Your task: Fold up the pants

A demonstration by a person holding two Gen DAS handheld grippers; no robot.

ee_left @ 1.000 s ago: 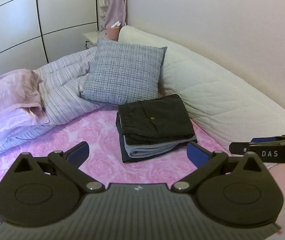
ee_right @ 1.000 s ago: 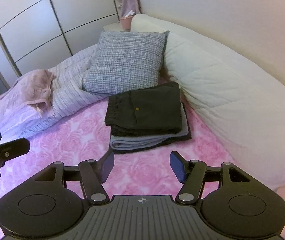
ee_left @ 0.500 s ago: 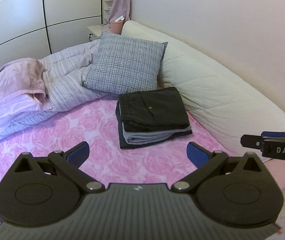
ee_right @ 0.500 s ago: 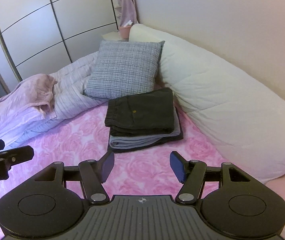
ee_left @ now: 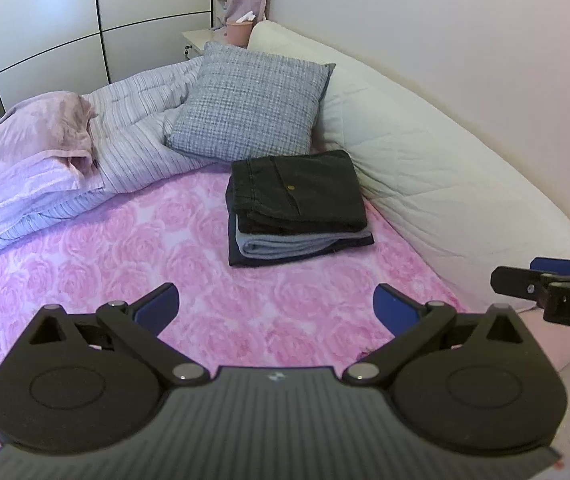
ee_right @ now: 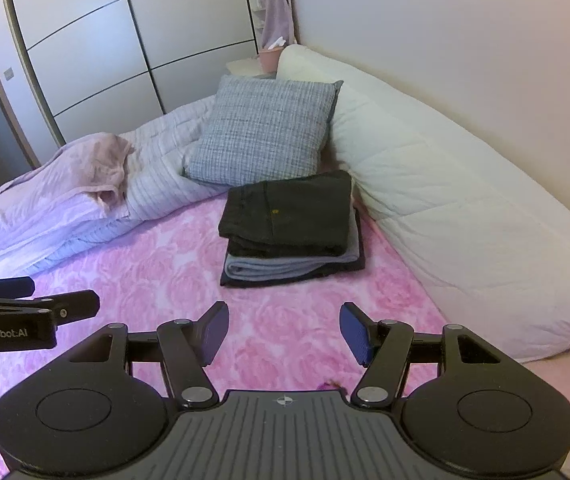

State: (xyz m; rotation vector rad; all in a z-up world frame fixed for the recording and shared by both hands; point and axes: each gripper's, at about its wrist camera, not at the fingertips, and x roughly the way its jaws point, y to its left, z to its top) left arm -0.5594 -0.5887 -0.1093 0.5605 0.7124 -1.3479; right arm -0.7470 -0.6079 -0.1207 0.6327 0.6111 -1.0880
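- Plainly, three folded garments form one stack on the pink sheet: dark pants on top, a grey piece under them, a dark piece at the bottom.
- One yellow button shows on the pants.
- One checked cushion leans just behind the stack; one white quilted bolster runs along the wall beside it.
- Two grippers, both empty and well short of the stack: left gripper spread wide, right gripper spread too.
- Writing: "GenRobot.AI" on the left gripper's side in the right view; "DA" on the right gripper's side in the left view, cut by the edge.
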